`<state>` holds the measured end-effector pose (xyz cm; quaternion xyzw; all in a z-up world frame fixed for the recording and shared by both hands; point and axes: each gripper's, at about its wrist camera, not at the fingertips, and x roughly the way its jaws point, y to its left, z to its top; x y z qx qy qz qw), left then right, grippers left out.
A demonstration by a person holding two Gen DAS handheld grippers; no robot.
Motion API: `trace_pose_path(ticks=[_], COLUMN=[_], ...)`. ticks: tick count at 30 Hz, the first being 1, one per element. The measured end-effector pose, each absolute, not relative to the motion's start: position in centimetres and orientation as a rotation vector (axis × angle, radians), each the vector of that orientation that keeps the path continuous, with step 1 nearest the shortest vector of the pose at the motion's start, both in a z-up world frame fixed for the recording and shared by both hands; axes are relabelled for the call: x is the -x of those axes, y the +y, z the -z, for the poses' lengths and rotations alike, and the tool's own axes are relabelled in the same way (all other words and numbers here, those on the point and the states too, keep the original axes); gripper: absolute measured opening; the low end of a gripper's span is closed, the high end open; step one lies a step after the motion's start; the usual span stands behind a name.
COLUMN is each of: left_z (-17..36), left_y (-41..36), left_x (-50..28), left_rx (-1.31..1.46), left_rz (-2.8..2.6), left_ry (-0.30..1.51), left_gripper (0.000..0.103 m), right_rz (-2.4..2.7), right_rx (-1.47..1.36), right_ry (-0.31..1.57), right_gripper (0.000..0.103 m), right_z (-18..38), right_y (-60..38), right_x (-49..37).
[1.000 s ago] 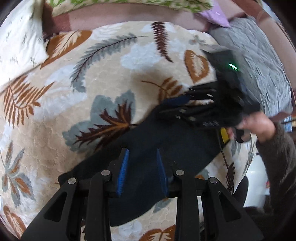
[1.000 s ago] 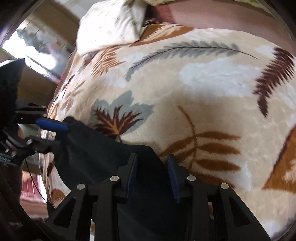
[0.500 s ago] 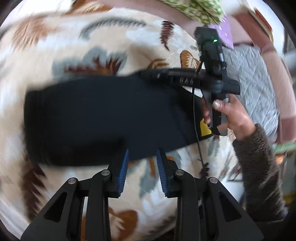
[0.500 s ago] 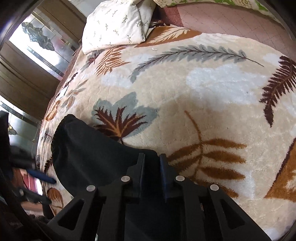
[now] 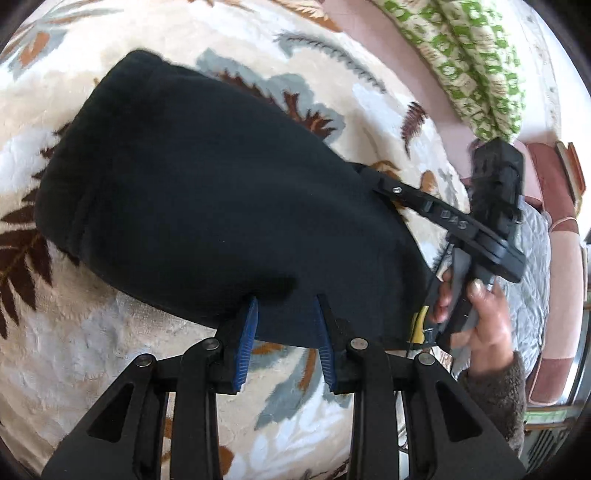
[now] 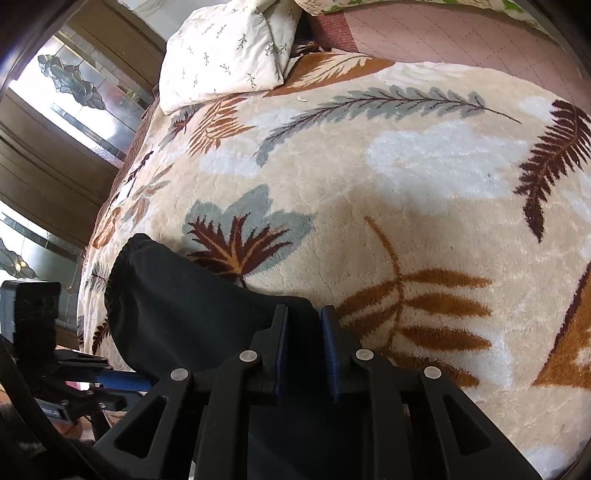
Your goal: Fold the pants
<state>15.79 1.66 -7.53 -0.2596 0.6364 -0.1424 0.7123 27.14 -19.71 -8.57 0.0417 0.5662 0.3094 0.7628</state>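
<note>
Black pants [image 5: 203,184] lie folded into a thick bundle on the leaf-patterned blanket [image 5: 74,350]. My left gripper [image 5: 286,301] hovers at the bundle's near edge. Its blue pads stand apart, the fabric edge sits between the tips, and they do not press on it. My right gripper [image 5: 369,181], held by a hand [image 5: 484,325], bites the bundle's right corner. In the right wrist view, my right gripper [image 6: 301,310] has black pants [image 6: 177,302] between its narrow pads, which are opening slightly. My left gripper [image 6: 125,387] shows at the lower left.
A cream pillow [image 6: 229,55] lies at the blanket's [image 6: 406,184] far end beside a pink sheet [image 6: 443,33]. A green patterned pillow [image 5: 472,62] and a grey quilt [image 5: 532,295] sit to the right. Glass panels [image 6: 74,92] stand beyond the bed's left edge.
My left gripper let go of the fabric, rolled, and sank to the bundle's near edge. My right gripper's pads narrowed onto the pants corner and it stayed in place.
</note>
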Motion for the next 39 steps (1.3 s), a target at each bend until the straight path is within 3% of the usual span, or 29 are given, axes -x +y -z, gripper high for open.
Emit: trace_pose_path(ticks=[6, 13, 19, 26, 27, 30, 35, 39], left_z=[6.8, 3.7, 4.8, 6.0, 5.7, 5.7, 7.4, 7.3], left_y=[0.9, 0.0, -2.2, -3.3, -3.6, -4.9, -6.1, -5.8], left_x=[-15.4, -23.1, -29.0, -28.7, -28.3, -27.2, -26.1, -24.9], left_rx=[0.594, 0.461, 0.211, -0.034, -0.064, -0.237, -0.385, -0.389], left_rz=[0.362, 0.364, 0.525, 0.654, 0.678, 0.703, 0.643, 0.584], left_ry=[1.426, 1.309, 1.414, 1.485, 1.466, 1.430, 1.425, 1.393], left_gripper=[0.028, 0.028, 0.028, 0.028, 0.030, 0.056, 0.055, 0.031], right_rz=[-0.679, -0.707, -0.759, -0.770, -0.767, -0.772, -0.764, -0.747], right_rx=[-0.111, -0.080, -0.125, -0.076, -0.086, -0.087, -0.064, -0.013], right_ry=[1.234, 1.221, 1.255, 1.211, 1.215, 1.212, 1.196, 1.154], right_gripper=[0.020, 0.016, 0.020, 0.014, 0.014, 0.014, 0.014, 0.009], right_z=[8.5, 8.5, 9.0, 8.8, 8.9, 9.0, 8.8, 8.3], right_y=[-19.9, -19.9, -20.5, -20.4, -20.4, -20.4, -20.2, -19.7], right_x=[-27.3, -27.2, -27.6, -27.2, -27.3, -27.5, -27.3, -26.8])
